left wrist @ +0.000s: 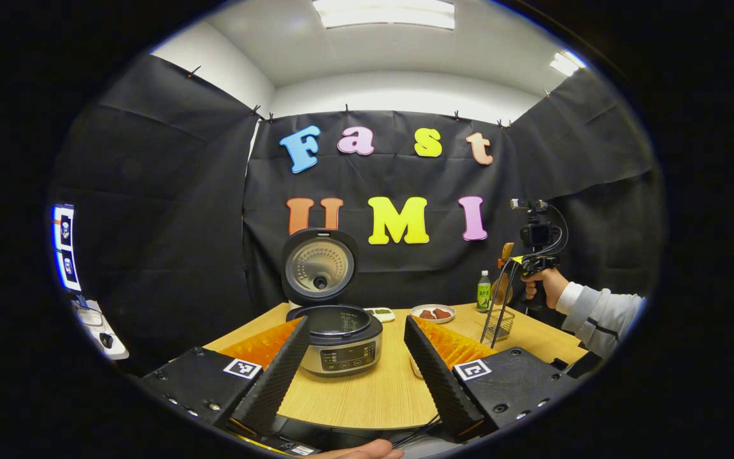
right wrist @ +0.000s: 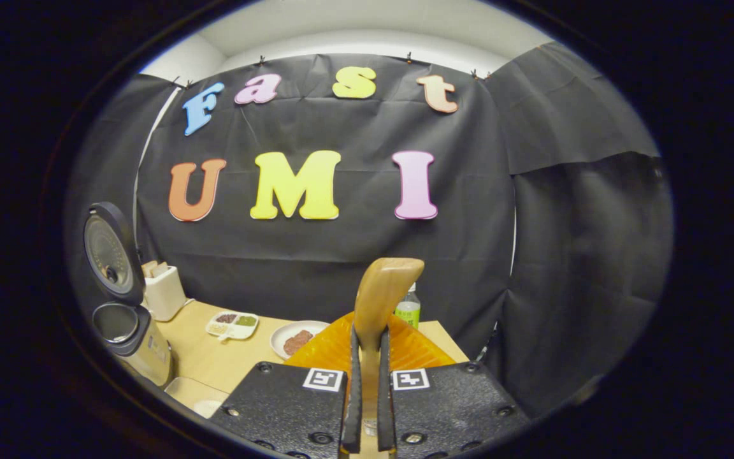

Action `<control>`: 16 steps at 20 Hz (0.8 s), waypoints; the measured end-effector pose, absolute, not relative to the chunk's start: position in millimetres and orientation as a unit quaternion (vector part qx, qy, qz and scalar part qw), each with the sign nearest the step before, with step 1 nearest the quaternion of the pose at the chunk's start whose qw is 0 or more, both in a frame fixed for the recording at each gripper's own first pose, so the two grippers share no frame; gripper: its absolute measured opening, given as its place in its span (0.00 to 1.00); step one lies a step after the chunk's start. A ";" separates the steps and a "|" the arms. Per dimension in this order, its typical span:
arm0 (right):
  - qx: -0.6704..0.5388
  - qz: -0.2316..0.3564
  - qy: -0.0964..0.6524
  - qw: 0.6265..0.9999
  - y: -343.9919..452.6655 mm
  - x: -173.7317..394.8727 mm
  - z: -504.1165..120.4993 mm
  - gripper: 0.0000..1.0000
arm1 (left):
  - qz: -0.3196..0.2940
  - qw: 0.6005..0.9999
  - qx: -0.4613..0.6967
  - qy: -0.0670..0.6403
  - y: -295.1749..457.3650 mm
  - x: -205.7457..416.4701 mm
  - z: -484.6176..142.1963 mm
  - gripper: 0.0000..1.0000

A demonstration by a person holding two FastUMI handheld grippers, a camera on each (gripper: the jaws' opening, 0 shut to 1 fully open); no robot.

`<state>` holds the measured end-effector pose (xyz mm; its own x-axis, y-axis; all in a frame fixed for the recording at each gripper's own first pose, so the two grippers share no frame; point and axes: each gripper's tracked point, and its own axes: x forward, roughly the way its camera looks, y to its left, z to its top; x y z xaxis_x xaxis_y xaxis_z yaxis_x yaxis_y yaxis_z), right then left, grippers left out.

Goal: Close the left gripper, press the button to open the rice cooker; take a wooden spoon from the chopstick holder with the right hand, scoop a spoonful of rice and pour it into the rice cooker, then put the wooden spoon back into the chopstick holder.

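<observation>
The rice cooker point(left wrist: 340, 341) stands mid-table with its lid point(left wrist: 320, 266) swung up and the pot showing. My left gripper point(left wrist: 355, 322) is open just in front of it, a finger on each side, touching nothing. At the right, a hand holds my right gripper point(left wrist: 528, 262) above the wire chopstick holder point(left wrist: 501, 323). In the right gripper view, my right gripper point(right wrist: 368, 338) is shut on the handle of the wooden spoon point(right wrist: 383, 287), whose bowl stands upright above the fingers. The cooker point(right wrist: 131, 341) sits far left in that view. I cannot tell whether the spoon's lower end is inside the holder.
A green bottle point(left wrist: 483, 291), a plate of brown food point(left wrist: 434, 313) and a small divided dish point(right wrist: 233, 324) sit along the back of the wooden table point(left wrist: 380, 389). A white box point(right wrist: 163, 290) stands behind the cooker. A pale container point(right wrist: 198, 395) lies near the cooker's right.
</observation>
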<state>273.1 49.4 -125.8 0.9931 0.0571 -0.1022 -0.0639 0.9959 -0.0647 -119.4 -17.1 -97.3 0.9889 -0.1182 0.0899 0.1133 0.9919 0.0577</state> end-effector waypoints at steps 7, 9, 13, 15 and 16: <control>-0.026 0.033 0.059 0.997 36.8 293.2 -151.7 0.16 | -0.054 0.996 0.060 -0.048 -29.5 -106.0 -98.9 0.94; -0.013 0.036 0.061 0.997 34.0 298.0 -158.0 0.16 | -0.058 0.996 0.058 -0.042 -31.8 -101.6 -103.0 0.96; 0.018 0.029 0.078 0.996 28.7 301.8 -174.8 0.16 | -0.065 0.997 0.039 -0.027 -33.2 -94.2 -108.4 0.96; 0.035 0.036 0.088 0.995 32.2 301.5 -181.3 0.16 | -0.059 0.997 0.038 -0.027 -30.3 -93.5 -107.9 0.96; 0.037 0.035 0.094 0.994 32.0 301.5 -184.4 0.17 | -0.058 0.997 0.037 -0.026 -29.4 -92.4 -108.7 0.96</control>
